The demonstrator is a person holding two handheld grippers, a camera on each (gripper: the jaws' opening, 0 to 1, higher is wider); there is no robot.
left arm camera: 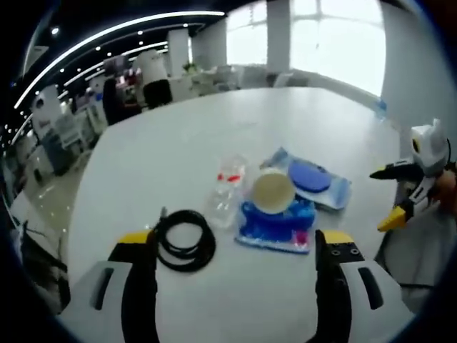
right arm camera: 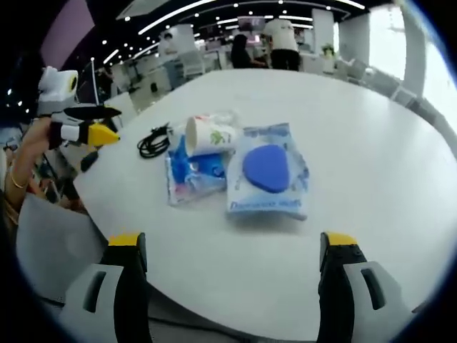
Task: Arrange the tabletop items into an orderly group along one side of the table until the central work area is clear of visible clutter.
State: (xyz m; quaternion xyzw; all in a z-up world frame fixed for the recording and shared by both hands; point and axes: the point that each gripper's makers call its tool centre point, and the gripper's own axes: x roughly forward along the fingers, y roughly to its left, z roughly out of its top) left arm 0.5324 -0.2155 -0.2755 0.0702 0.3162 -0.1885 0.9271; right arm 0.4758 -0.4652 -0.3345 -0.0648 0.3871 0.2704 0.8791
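- Five light items sit bunched near one edge of the desk (right arm camera: 371, 179): a coiled black cable (left arm camera: 184, 239), a clear plastic bottle (left arm camera: 227, 189), a paper cup (right arm camera: 211, 134) lying on its side, and two flat blue packets (right arm camera: 269, 179).
- The cup likely crushes easily; pinch its rim gently. The packets look soft and slippery; take an edge. The cable is floppy; grab the coil.
- Left tongs (left arm camera: 235, 257) and right tongs (right arm camera: 232, 261) both stand wide apart, holding nothing.
- Chairs and people stand well beyond the desk.
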